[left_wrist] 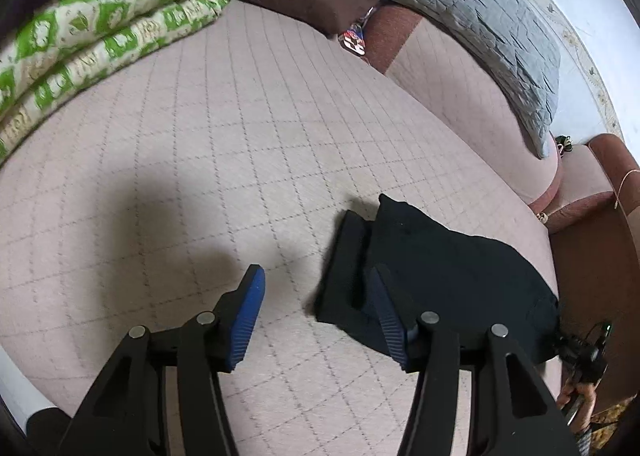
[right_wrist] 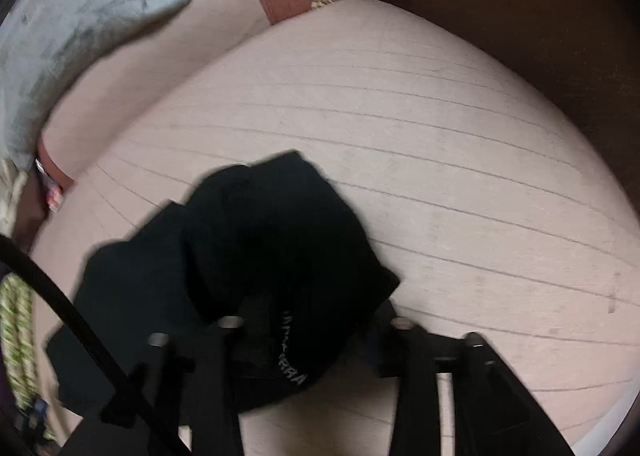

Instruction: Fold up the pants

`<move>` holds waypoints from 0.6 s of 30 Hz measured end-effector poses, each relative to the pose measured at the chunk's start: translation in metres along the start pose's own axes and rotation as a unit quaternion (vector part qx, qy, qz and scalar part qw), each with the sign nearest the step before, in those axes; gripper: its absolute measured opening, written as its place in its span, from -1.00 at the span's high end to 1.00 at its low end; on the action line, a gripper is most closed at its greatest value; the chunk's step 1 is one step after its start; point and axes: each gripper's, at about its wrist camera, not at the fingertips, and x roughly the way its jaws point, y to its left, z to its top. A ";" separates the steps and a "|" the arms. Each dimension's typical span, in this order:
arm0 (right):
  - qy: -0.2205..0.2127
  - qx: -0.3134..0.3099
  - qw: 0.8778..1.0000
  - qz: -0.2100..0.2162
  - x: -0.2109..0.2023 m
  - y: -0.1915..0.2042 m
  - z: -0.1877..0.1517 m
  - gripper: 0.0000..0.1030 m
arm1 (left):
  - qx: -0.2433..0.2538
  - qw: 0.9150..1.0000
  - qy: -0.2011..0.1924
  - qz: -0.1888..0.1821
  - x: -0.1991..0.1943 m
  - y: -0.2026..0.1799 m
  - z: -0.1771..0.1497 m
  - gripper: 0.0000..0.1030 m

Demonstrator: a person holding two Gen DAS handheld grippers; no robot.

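The black pants (left_wrist: 448,276) lie folded in a compact bundle on the pink quilted sofa seat (left_wrist: 200,160), at the lower right of the left wrist view. My left gripper (left_wrist: 320,312) is open and empty; its right finger (left_wrist: 390,322) overlaps the bundle's near edge and its left finger (left_wrist: 248,316) is over bare cushion. In the right wrist view the pants (right_wrist: 224,256) are a blurred black heap with white lettering on the waistband. My right gripper (right_wrist: 316,336) sits at the heap's near edge; its fingertips are hidden under the cloth.
A folded green-and-white quilt (left_wrist: 92,40) lies at the left back, with purple and brown cloth behind it. A grey quilted pillow (left_wrist: 480,20) leans on the sofa back. The brown armrest (left_wrist: 592,256) bounds the seat on the right.
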 end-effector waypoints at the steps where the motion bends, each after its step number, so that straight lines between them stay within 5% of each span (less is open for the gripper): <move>1: -0.013 0.001 1.000 -0.012 -0.008 -0.002 -0.001 -0.03 | -0.003 1.000 0.003 -0.003 0.003 -0.001 0.000 -0.05; 5: -0.097 -0.011 0.991 -0.090 -0.066 0.004 -0.006 -0.18 | -0.004 1.000 0.009 -0.014 0.016 -0.003 -0.003 -0.05; 7: -0.116 -0.043 0.989 -0.085 -0.091 0.026 -0.009 -0.18 | -0.009 1.000 0.009 -0.021 0.022 -0.001 -0.003 -0.05; 11: -0.091 -0.155 0.983 0.025 -0.113 0.119 -0.027 -0.18 | -0.014 1.000 -0.007 -0.024 0.030 0.011 -0.007 -0.02; 15: -0.001 -0.270 0.953 0.138 -0.094 0.240 -0.074 -0.18 | -0.014 0.999 -0.032 -0.007 0.025 0.030 -0.010 0.01; 18: 0.060 -0.317 0.931 0.171 -0.060 0.326 -0.111 -0.18 | -0.036 0.998 -0.055 0.010 0.012 0.048 -0.002 0.01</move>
